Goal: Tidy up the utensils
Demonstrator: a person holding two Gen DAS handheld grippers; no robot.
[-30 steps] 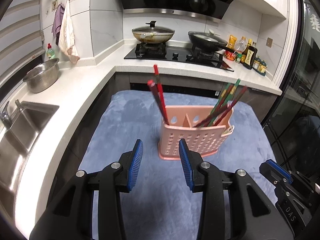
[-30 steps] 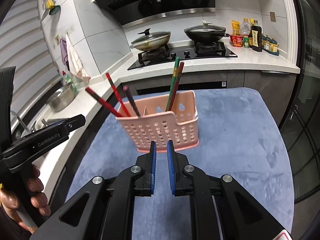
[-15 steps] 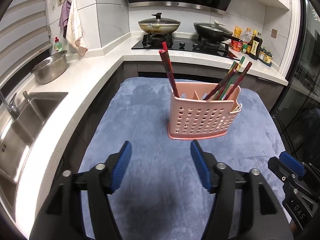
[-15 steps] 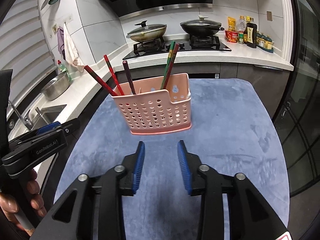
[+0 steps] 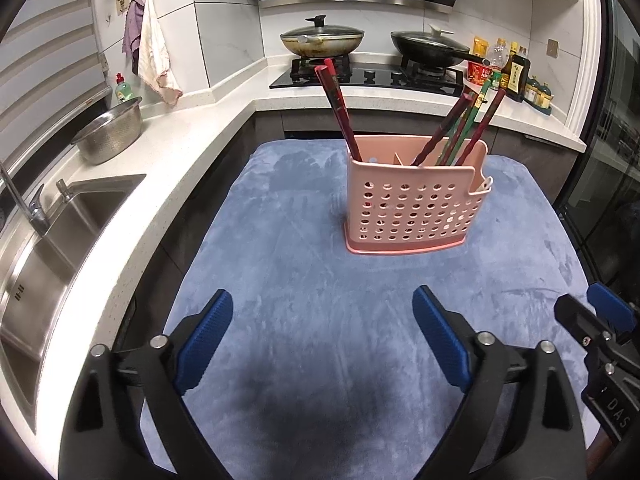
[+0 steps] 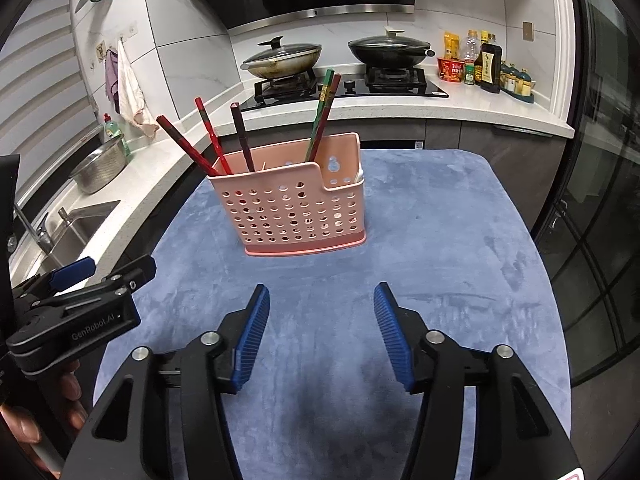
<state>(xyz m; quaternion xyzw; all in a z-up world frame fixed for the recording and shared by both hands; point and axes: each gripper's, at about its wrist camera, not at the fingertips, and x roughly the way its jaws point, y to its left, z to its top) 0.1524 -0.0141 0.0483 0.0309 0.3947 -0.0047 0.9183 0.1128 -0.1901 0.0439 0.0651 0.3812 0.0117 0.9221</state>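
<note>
Pink perforated basket [image 5: 416, 204], red and green chopsticks [image 5: 464, 128], blue-grey mat [image 5: 304, 304]

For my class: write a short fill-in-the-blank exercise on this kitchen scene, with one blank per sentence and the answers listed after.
1. The chopsticks stand in a perforated holder coloured ____.
2. The holder rests on a ____ cloth.
3. The left gripper and the right gripper both hold ____.
4. Each of the two pans on the stove is covered by a ____.

Answers: pink; blue; nothing; lid
</note>
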